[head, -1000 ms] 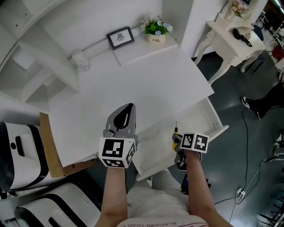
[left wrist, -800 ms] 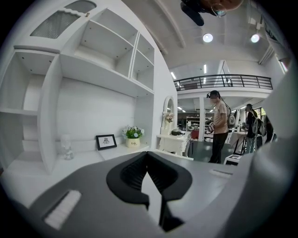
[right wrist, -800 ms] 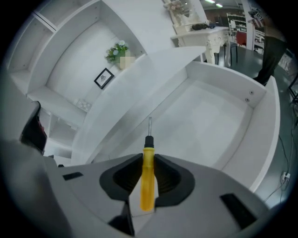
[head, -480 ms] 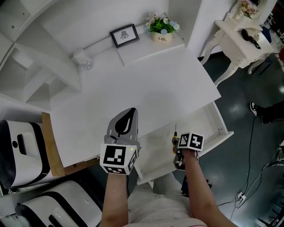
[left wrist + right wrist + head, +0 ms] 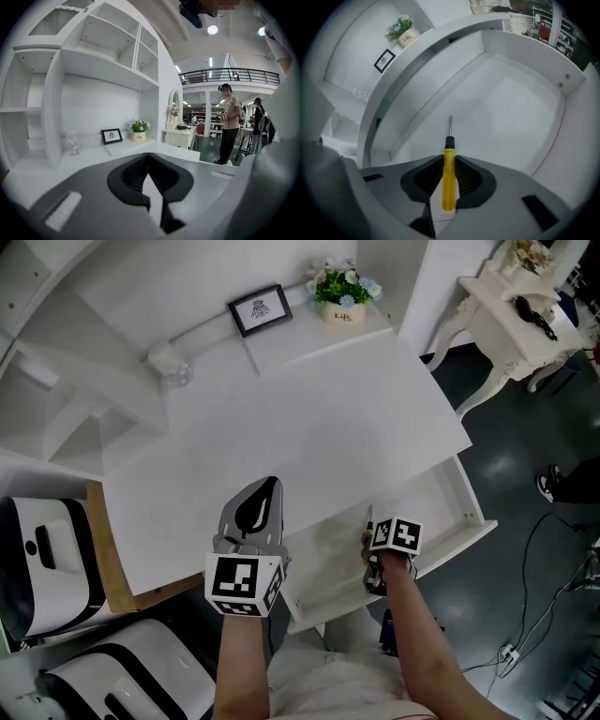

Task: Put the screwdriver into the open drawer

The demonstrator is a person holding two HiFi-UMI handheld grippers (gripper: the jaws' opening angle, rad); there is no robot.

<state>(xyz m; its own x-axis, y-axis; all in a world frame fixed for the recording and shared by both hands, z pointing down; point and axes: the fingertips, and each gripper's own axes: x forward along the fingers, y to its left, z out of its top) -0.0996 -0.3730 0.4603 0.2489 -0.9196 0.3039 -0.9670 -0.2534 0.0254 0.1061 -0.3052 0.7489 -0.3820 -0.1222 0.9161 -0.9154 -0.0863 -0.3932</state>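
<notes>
Over open drawer (image 5: 466, 507), at front of counter (image 5: 309, 418): one screwdriver (image 5: 448, 176), yellow handle grasped in right claw (image 5: 449, 161), metal tip pointing down toward drawer floor. Claws: two. Right forearm reaches down, claw tilted steeply into drawer. Left claw (image 5: 148, 155) clenched on nothing, held nearly level above counter front edge. At counter back: one picture frame (image 5: 260, 309), one flower pot (image 5: 344, 296), one glass jar (image 5: 174, 371).

The right gripper (image 5: 369, 542) points steeply down over the near left part of the drawer (image 5: 466, 495), jaws clamped on the screwdriver (image 5: 448, 176), forearm bare. The left gripper (image 5: 266, 487) hangs left of the drawer, nearly level, jaws pressed together, empty.
</notes>
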